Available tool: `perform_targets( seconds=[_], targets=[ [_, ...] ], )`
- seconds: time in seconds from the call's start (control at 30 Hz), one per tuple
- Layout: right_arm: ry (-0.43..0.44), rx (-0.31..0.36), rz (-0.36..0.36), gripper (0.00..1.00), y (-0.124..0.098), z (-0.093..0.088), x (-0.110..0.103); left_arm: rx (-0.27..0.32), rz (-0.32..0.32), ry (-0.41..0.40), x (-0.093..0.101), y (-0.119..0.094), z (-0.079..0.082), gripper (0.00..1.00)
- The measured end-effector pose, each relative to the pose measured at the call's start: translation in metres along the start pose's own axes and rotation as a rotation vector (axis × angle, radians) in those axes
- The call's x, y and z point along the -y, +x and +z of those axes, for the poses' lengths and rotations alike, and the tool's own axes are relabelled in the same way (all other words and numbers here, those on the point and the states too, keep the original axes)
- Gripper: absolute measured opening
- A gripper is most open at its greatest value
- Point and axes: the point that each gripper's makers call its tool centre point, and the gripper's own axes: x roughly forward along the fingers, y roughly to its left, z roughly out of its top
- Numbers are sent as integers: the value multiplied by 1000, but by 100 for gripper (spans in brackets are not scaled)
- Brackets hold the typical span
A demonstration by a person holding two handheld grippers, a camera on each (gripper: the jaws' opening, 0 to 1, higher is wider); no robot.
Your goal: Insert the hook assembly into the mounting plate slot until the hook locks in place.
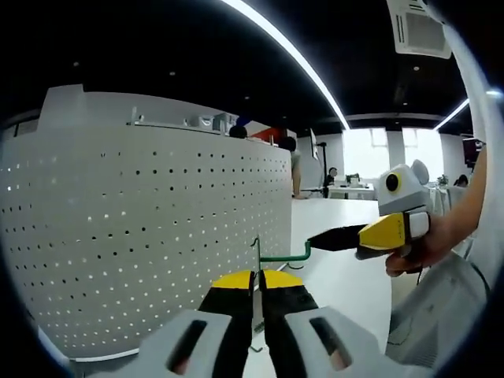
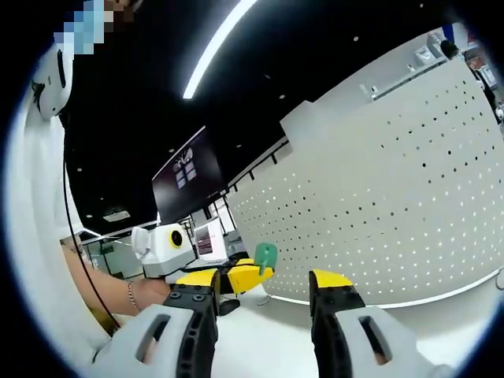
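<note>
A thin green wire hook (image 1: 277,257) is pinched at its upright end between the yellow tips of my left gripper (image 1: 258,277), which is shut on it. The hook's arm runs right to a curled tip. My right gripper (image 1: 316,239) comes in from the right, its dark fingers almost at that tip. The white perforated mounting plate (image 1: 157,236) curves away on the left, just behind the hook. In the right gripper view my right gripper (image 2: 265,280) stands open, and beyond it the left gripper (image 2: 250,273) holds the green hook (image 2: 266,254) before the plate (image 2: 378,205).
A hand (image 1: 416,256) grips the right gripper. The white tabletop (image 1: 339,276) stretches to the right of the plate. People (image 1: 294,161) sit at desks far behind. A dark wall screen (image 2: 189,177) hangs beyond the plate's end.
</note>
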Motion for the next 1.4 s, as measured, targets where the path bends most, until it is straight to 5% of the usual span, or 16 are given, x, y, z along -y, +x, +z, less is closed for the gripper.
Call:
perform_targets(
  seconds=[0.63, 1.4],
  targets=[
    [45, 3, 43, 38, 30, -2, -8, 5, 5, 3, -1, -2, 3, 2],
    [90, -17, 56, 20, 46, -10, -10, 14, 11, -10, 3, -1, 5, 2]
  ],
)
